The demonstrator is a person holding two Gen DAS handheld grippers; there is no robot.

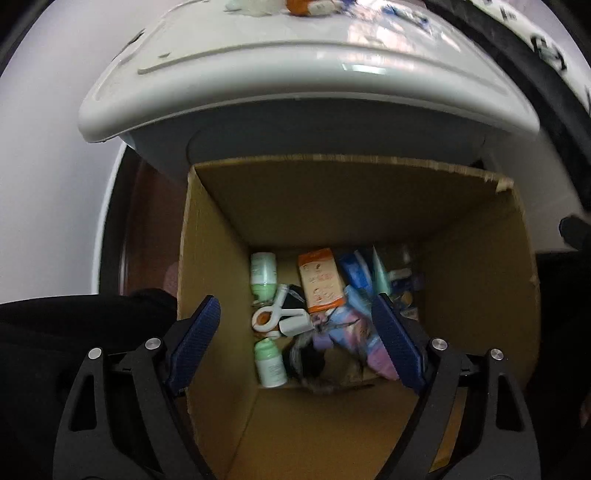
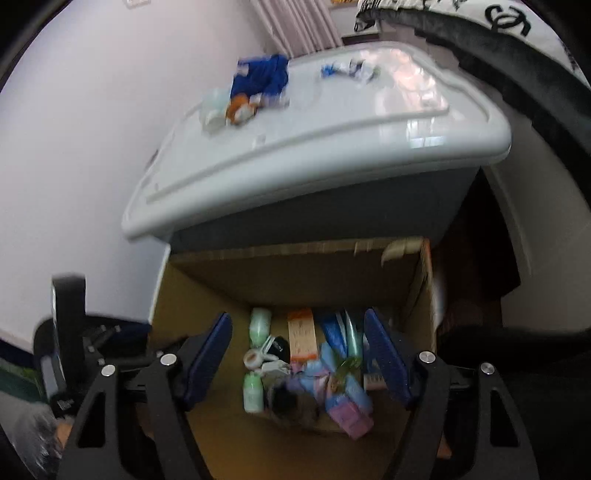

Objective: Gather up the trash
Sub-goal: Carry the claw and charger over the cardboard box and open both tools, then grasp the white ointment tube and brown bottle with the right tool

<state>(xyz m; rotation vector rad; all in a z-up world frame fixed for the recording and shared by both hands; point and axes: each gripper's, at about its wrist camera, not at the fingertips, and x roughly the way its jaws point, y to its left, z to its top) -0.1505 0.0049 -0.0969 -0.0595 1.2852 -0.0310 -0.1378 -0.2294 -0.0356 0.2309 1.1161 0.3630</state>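
An open cardboard box (image 1: 476, 273) stands below me against a white plastic bin. At its bottom lies trash: an orange packet (image 1: 320, 281), green-and-white bottles (image 1: 263, 274), a white clip (image 1: 277, 317), blue and pink wrappers (image 1: 354, 328). My left gripper (image 1: 295, 306) hangs open and empty above the box. My right gripper (image 2: 298, 321) is also open and empty over the same box (image 2: 417, 295). On the bin lid (image 2: 332, 140) lie a blue wrapper (image 2: 263, 78), an orange-and-white piece (image 2: 240, 109), a pale cup (image 2: 214, 110) and a crumpled white-blue wrapper (image 2: 351, 70).
The white bin lid (image 1: 295, 85) overhangs the box's far edge. A white wall (image 2: 74, 129) is to the left. A black-and-white patterned cloth (image 2: 517, 33) lies at the upper right. A dark chair base (image 2: 70, 332) stands left of the box.
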